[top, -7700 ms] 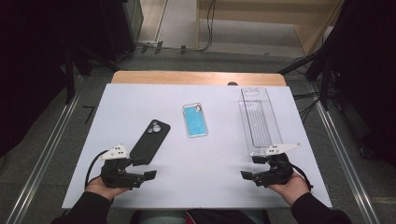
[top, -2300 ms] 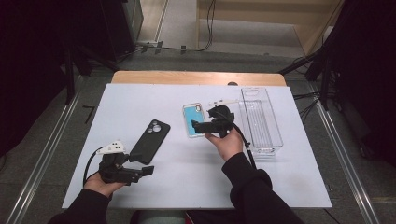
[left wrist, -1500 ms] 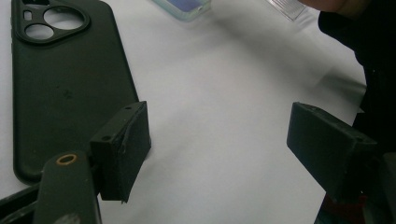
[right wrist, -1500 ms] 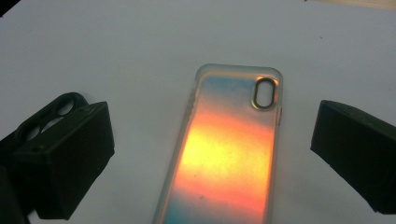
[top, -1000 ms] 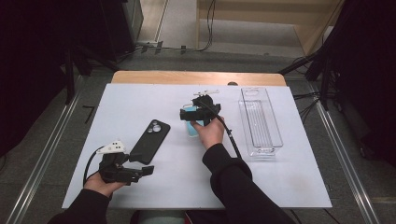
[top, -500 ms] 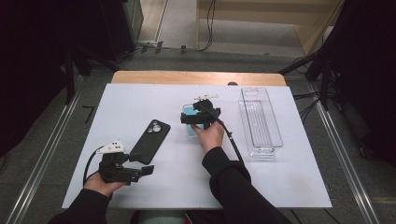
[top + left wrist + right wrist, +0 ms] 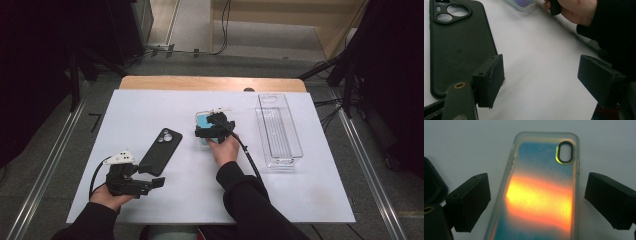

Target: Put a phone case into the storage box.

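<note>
Lying flat between the spread jaws of the right gripper (image 7: 536, 202), the blue phone case (image 7: 541, 197) touches neither pad. The left gripper (image 7: 541, 82) is likewise released, with the black phone case (image 7: 456, 47) just beside its left jaw.

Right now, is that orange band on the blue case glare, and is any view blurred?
Right gripper view: the orange band on the blue phone case looks like reflected light or iridescence, soft-edged, with the case slightly blurred. Left gripper view: sharp jaws, black phone case clear. High view: even light, mildly soft.

Both hand-held grippers (image 7: 202, 134) (image 7: 155, 183) agape
</note>
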`<state>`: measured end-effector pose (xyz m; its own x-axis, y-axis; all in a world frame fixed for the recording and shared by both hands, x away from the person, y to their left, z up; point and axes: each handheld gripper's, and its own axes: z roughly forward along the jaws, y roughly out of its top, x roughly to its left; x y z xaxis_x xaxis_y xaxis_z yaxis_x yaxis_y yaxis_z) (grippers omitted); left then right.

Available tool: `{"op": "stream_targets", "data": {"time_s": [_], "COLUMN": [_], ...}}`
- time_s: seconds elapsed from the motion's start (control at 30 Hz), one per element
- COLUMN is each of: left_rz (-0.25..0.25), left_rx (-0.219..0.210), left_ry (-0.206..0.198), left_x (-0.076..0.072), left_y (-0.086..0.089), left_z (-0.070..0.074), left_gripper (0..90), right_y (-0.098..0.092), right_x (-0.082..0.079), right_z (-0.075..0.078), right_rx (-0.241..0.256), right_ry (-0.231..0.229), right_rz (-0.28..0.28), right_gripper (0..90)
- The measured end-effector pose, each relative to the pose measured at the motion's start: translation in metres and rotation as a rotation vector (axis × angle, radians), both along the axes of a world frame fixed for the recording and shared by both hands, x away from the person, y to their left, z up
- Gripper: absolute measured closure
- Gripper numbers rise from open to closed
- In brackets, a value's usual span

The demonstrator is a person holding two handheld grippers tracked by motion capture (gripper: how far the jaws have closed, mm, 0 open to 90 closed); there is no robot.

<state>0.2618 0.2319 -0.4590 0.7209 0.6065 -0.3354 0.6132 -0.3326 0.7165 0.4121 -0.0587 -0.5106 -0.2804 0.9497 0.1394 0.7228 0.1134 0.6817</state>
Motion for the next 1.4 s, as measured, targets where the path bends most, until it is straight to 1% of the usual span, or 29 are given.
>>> {"op": "stream_targets", "data": {"time_s": [0.1,0.13,0.27,0.33,0.47,0.5,0.57,0.7,0.9,1.17,1.4], "left_rz": [0.001,0.001,0.000,0.001,0.001,0.002,0.003,0.002,0.004,0.003,0.005], "left_rx": [0.001,0.001,0.001,0.001,0.000,0.000,0.000,0.001,-0.001,-0.001,0.000], "left_ry": [0.000,0.001,0.000,0.000,0.000,0.000,-0.001,-0.001,-0.001,-0.001,0.002], "left_x": [0.000,0.000,0.000,0.000,0.000,0.000,0.000,0.000,0.000,0.000,0.001], "left_y": [0.000,0.000,0.000,0.000,0.000,0.000,0.000,0.000,0.000,0.000,0.000], "left_z": [0.000,0.000,0.000,0.000,0.000,0.000,0.000,0.000,0.000,0.000,0.000], "left_gripper": [21.5,21.5,21.5,21.5,21.5,21.5,21.5,21.5,21.5,21.5,21.5], "right_y": [0.002,0.003,0.006,0.007,0.007,0.007,0.008,0.010,0.009,0.006,-0.001], "right_x": [0.000,-0.001,-0.002,-0.004,-0.004,-0.004,-0.005,-0.006,-0.006,-0.006,-0.004], "right_z": [-0.003,-0.004,-0.005,-0.006,-0.007,-0.007,-0.007,-0.007,-0.006,-0.006,-0.001], "right_rx": [-0.011,-0.021,-0.036,-0.049,-0.048,-0.051,-0.074,-0.094,-0.082,-0.067,-0.014], "right_ry": [0.009,0.005,-0.004,-0.016,-0.020,-0.021,-0.029,-0.032,-0.032,-0.034,-0.022], "right_rz": [0.006,0.005,0.004,0.003,-0.001,-0.002,-0.018,-0.022,-0.028,-0.016,-0.008], "right_gripper": [4.7,4.7,4.8,4.8,5.4,6.4,10.6,11.4,13.6,14.4,14.6]}}
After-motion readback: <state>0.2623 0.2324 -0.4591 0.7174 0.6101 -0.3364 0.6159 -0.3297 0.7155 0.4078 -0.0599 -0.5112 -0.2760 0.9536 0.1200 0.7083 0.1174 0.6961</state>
